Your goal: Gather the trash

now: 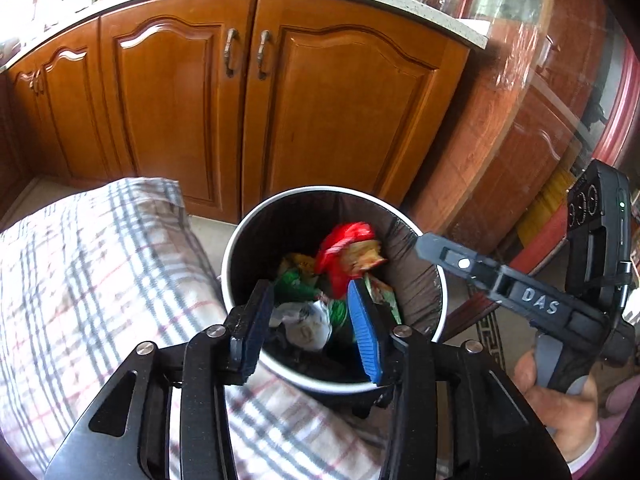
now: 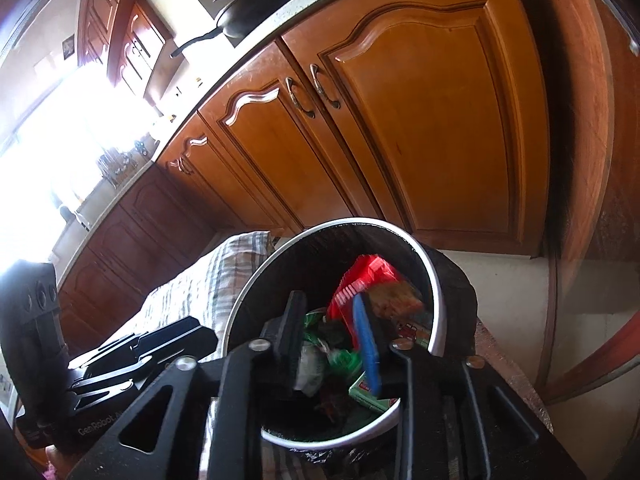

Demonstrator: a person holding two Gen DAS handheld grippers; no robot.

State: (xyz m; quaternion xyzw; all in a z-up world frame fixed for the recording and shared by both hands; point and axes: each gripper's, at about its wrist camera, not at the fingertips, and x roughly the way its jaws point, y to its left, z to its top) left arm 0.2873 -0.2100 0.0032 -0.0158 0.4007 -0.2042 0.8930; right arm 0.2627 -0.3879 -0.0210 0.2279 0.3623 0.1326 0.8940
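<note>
So both grippers are hovering right over the trash bin (image 1: 236, 248), pointing down into it. The left gripper (image 1: 310, 320) is sitting with its jaws partway open and nothing between them; same deal with the right gripper (image 2: 334, 340), jaws parted, empty, nothing pinched.

The trash is already down inside: a red wrapper (image 1: 344, 248) toward the far side, a green wrapper (image 1: 298, 282) and a crumpled white piece (image 1: 308, 322) nearer the left jaws. It's all lying straight ahead and below both sets of jaws, so neither hand is really nearer.

The black bin liner (image 1: 408, 264) is folded over the rim on the right gripper's side. I'd guess that edge is the next grab, with the right hand closest.
</note>
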